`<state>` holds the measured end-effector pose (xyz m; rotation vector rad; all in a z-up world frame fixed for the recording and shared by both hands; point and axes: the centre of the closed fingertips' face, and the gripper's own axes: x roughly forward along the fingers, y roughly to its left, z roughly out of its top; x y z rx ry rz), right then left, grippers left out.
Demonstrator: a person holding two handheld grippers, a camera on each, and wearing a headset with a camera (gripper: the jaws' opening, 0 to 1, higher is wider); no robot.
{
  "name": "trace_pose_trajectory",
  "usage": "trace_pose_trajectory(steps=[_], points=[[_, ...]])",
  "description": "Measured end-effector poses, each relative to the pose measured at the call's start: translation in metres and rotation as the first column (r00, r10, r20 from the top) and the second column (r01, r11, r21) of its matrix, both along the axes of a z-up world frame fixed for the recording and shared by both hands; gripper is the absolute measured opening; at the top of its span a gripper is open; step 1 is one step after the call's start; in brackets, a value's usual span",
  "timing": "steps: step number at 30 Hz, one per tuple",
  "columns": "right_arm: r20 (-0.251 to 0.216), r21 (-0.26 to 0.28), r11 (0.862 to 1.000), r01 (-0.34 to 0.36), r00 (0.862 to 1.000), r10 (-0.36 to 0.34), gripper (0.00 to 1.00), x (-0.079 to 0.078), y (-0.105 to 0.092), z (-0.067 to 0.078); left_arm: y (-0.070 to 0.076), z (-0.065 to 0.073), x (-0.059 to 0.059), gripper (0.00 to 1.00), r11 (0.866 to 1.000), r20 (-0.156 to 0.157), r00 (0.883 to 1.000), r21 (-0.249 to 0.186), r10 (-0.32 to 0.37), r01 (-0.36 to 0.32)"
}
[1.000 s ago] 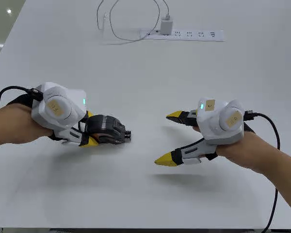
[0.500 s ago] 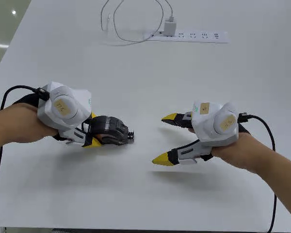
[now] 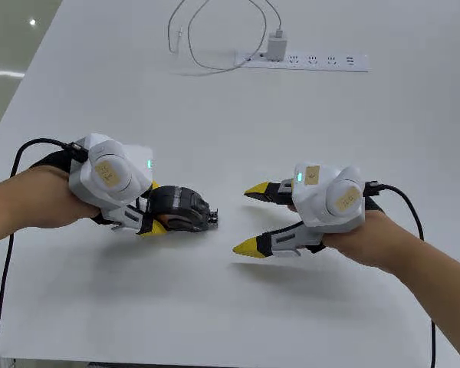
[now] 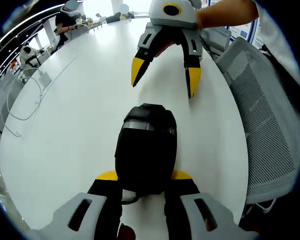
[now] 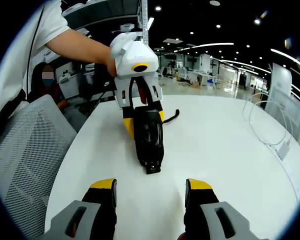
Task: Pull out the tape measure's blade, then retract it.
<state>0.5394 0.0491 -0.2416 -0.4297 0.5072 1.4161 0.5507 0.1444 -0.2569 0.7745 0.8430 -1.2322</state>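
Black tape measure (image 3: 180, 209) lying on the white table (image 3: 215, 115), left of the middle and toward the near side. Held at its left end by the left gripper (image 3: 151, 207), with the blade's little end hook (image 3: 212, 220) pointing right, toward the right gripper (image 3: 250, 218). No blade pulled out yet.

Probably a hard, chunky case, a bit heavy for its size, so not likely to bend or squash. Smooth sides, so maybe slippery. Best squeezed firmly across the wide middle, as now. Thin metal blade inside, likely springy and quick to snap back, maybe with sharp edges. Best place to grab for the pull: the small hook at the right end, tiny and easy to miss. Then pull straight out to the right, and let it back in slowly.

Left fingers (image 4: 107, 175): pressed onto both sides of the case, yellow tips snug against it. Case pinched between them and seeming to rest on the table.

Right fingers (image 5: 104, 184): spread wide apart, holding nothing, touching nothing. Lined up with the hook, near it but with bare table between. Looks ready to close in on the hook.

At the far side of the table: a white power strip (image 3: 307, 59) with a charger (image 3: 278, 44) and a looping cable (image 3: 207, 46), well apart from the work.
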Motion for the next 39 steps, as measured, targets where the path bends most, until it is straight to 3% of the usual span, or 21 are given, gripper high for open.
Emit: trace_pose_trajectory(steps=[31, 39], points=[[0.009, 0.031, 0.999, -0.035, 0.999, 0.034, 0.31, 0.013, 0.033, -0.014, 0.000, -0.001, 0.000, 0.28, 1.000, -0.012, 1.000, 0.000, -0.006, 0.006], [0.007, 0.028, 0.998, -0.057, 0.998, 0.057, 0.23, 0.009, 0.035, -0.018, 0.000, -0.001, 0.000, 0.28, 1.000, -0.014, 1.000, -0.002, -0.010, 0.010]])
